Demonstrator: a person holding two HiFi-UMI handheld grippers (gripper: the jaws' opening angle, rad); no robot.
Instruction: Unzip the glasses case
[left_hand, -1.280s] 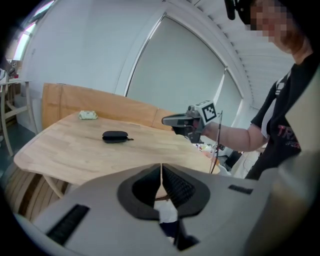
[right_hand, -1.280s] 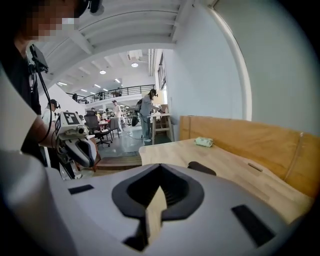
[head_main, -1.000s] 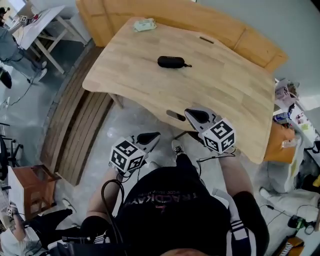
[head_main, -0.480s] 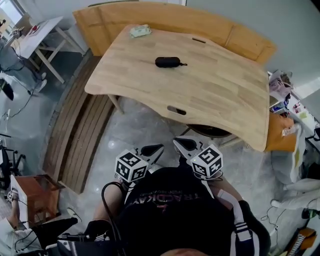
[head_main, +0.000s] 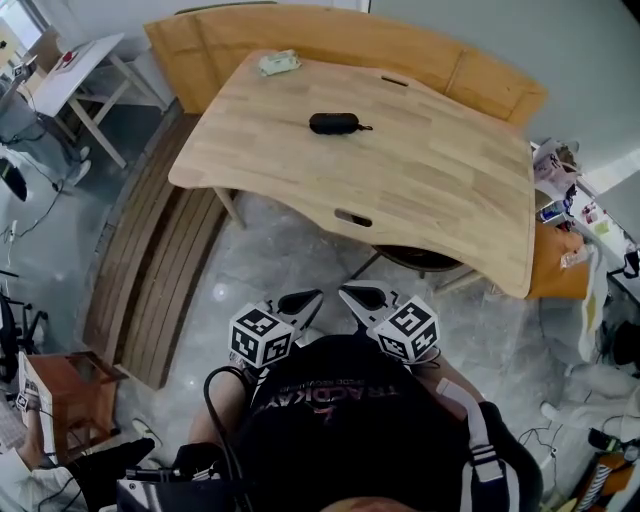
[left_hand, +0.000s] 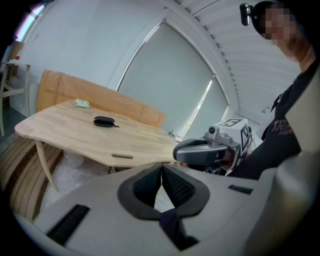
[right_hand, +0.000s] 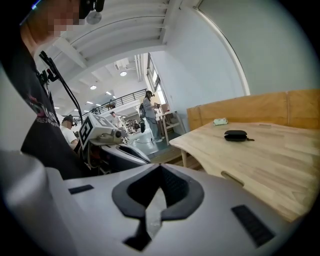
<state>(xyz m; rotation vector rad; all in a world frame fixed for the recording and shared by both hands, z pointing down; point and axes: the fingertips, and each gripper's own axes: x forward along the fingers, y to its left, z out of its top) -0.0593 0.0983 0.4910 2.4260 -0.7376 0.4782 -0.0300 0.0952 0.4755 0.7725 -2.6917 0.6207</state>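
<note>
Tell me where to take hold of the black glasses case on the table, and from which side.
Clamp the glasses case across its narrow width near its left end in the head view, coming from above: it lies flat, long axis crosswise. That probably leaves the pull tab at its right end free.

One glasses case (head_main: 334, 123), two grippers (head_main: 316, 295) (head_main: 345, 291)

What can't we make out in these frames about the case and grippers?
1. Glasses case: whether it is zipped; the zipper is too small in every view.
2. Pale green item at the table's far end: too small to identify in any view.
3. Hands holding the left gripper and right gripper: hidden behind the grippers themselves, head view.
</note>
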